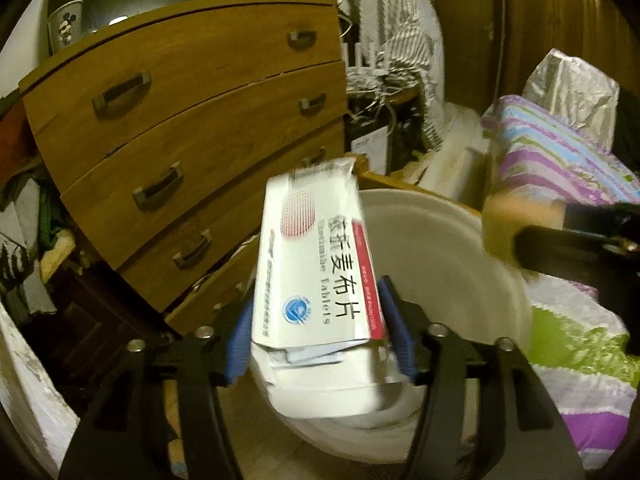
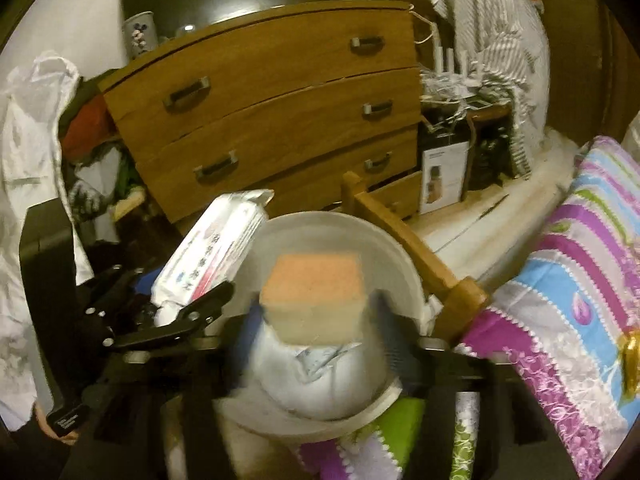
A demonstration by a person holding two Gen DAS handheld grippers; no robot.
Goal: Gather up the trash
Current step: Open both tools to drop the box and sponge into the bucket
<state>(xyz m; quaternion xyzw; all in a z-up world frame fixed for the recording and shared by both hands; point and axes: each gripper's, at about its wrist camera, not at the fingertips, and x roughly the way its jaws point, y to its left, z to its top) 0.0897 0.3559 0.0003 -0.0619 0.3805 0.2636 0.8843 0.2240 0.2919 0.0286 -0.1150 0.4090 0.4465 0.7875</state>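
A white medicine box (image 1: 312,248) with red print stands on end between the blue pads of my left gripper (image 1: 316,300), over the mouth of a white bin (image 1: 460,248). The pads stand just off its sides, and its lower end is blurred. In the right wrist view an orange-topped sponge block (image 2: 316,284) hangs blurred between the spread pads of my right gripper (image 2: 316,316), with a gap on each side, above the same bin (image 2: 404,280). Crumpled white paper (image 2: 320,364) lies inside the bin. The left gripper (image 2: 184,284) and box (image 2: 216,248) show at the bin's left rim.
A wooden chest of drawers (image 1: 180,140) stands close behind the bin. A wooden bed rail (image 2: 400,248) runs along the bin's right side, with striped bedding (image 2: 580,260) beyond it. Clothes and a white plastic bag (image 2: 28,140) crowd the left. A printed cup (image 1: 64,24) sits on the chest.
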